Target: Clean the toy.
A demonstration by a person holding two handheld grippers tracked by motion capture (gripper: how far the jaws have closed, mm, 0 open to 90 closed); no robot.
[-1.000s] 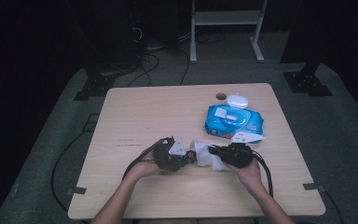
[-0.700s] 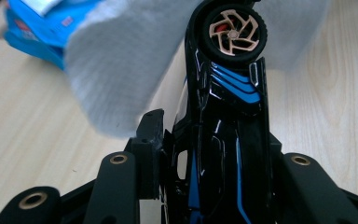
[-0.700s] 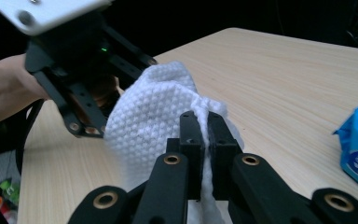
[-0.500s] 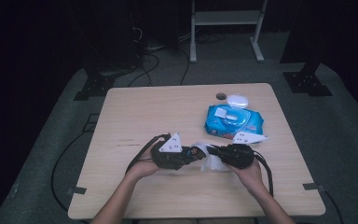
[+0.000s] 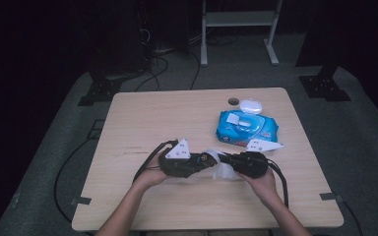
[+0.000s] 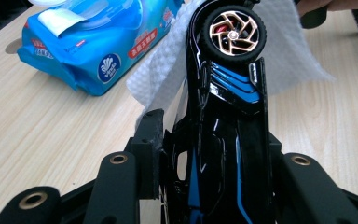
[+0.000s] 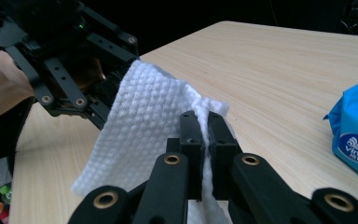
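Left gripper (image 6: 205,154) is clamping a black-and-blue toy car (image 6: 226,116) steady; right gripper (image 7: 204,140) is pinching a white wet wipe (image 7: 144,126) against it for cleaning.

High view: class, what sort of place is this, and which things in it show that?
Probably a studio or lab set up for recording: a lone wooden table on grey carpet, dark surroundings, cables trailing over the floor, and black stand bases beside the table.
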